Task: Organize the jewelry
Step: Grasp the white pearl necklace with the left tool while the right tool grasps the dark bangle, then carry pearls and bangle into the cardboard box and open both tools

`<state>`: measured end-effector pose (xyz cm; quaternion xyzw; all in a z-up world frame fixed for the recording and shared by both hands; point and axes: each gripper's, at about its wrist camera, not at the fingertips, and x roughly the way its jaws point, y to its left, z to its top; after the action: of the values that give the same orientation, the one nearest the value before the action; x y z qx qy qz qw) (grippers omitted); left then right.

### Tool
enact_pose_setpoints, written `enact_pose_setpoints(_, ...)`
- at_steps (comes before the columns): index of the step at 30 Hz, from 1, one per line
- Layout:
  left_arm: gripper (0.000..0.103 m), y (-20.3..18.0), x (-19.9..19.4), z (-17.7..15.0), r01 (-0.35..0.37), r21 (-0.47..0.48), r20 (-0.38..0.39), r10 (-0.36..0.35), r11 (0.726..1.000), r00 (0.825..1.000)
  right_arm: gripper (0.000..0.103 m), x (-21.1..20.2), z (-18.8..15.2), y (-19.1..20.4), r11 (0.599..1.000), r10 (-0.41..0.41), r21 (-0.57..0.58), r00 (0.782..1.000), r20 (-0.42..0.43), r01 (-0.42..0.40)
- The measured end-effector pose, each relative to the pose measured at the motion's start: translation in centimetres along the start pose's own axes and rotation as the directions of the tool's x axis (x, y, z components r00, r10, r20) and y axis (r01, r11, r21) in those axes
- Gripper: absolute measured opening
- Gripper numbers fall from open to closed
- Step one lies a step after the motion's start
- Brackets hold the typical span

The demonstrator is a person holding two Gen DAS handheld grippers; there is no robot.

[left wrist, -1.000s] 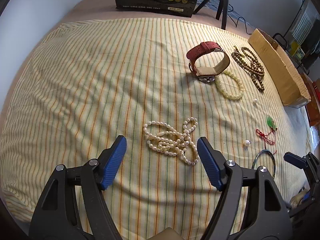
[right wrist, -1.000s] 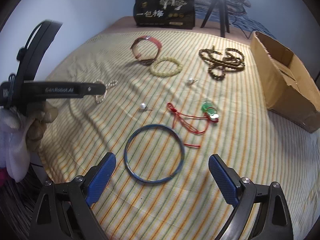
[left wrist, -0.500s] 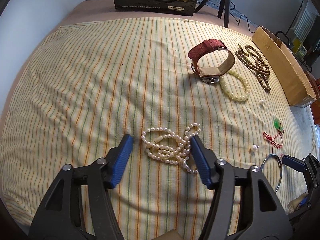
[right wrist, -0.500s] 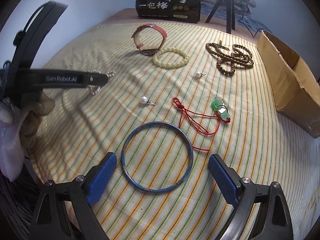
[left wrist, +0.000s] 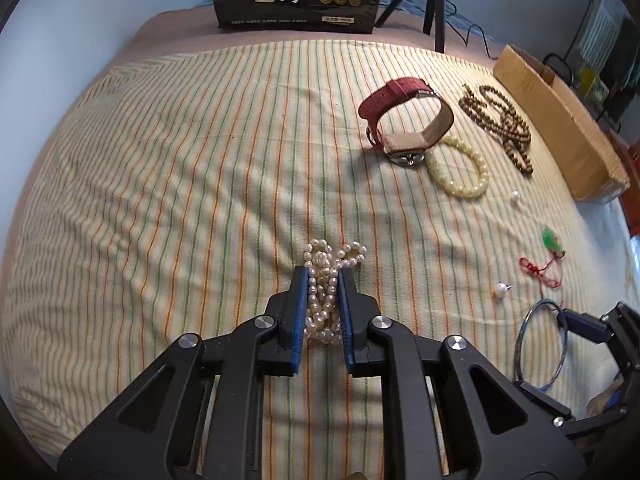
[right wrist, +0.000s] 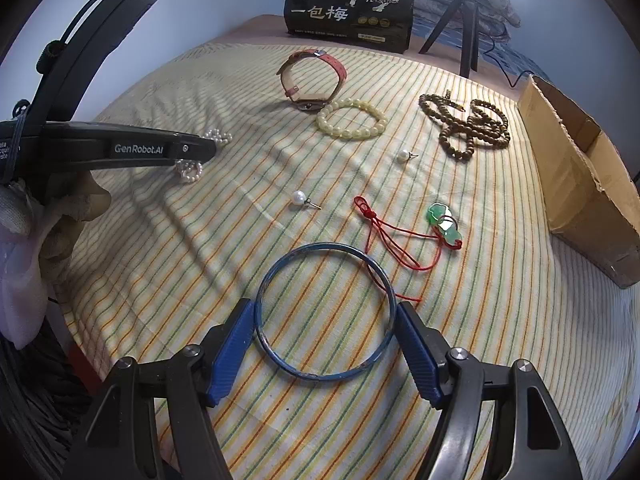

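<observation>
My left gripper is shut on a white pearl necklace bunched between its blue pads on the striped cloth. My right gripper has its pads against both sides of a blue bangle lying flat on the cloth. The left gripper also shows at the left of the right wrist view, with pearls under it. The right gripper's fingertip and the bangle show at the lower right of the left wrist view.
On the cloth lie a red-strap watch, a pale bead bracelet, a brown bead string, two pearl studs and a green pendant on red cord. An open cardboard box stands at right, a black package and tripod behind.
My left gripper moved forward over the pearl necklace and closed on it. My right gripper moved forward and closed its pads onto the blue bangle's sides.
</observation>
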<state>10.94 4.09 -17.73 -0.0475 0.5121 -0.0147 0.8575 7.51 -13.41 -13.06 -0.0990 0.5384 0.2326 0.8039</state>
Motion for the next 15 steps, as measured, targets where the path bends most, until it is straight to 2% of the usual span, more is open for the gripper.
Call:
enact_pose_setpoints(4, 0.006, 0.8, -0.5, 0.2, 0.042, -0.043, 0.003, -0.042, 0.998, 0.999, 0.073, -0.6, -0.1, -0.3, 1.0, 0.006, 0.015, 1.0, 0.006, -0.006)
enact_pose_setpoints(15, 0.005, 2.4, -3.4, 0.6, 0.07, -0.099, 0.072, -0.063, 0.993, 0.995, 0.073, -3.5, 0.2, -0.9, 1.0, -0.007, 0.031, 0.997, 0.08, 0.004)
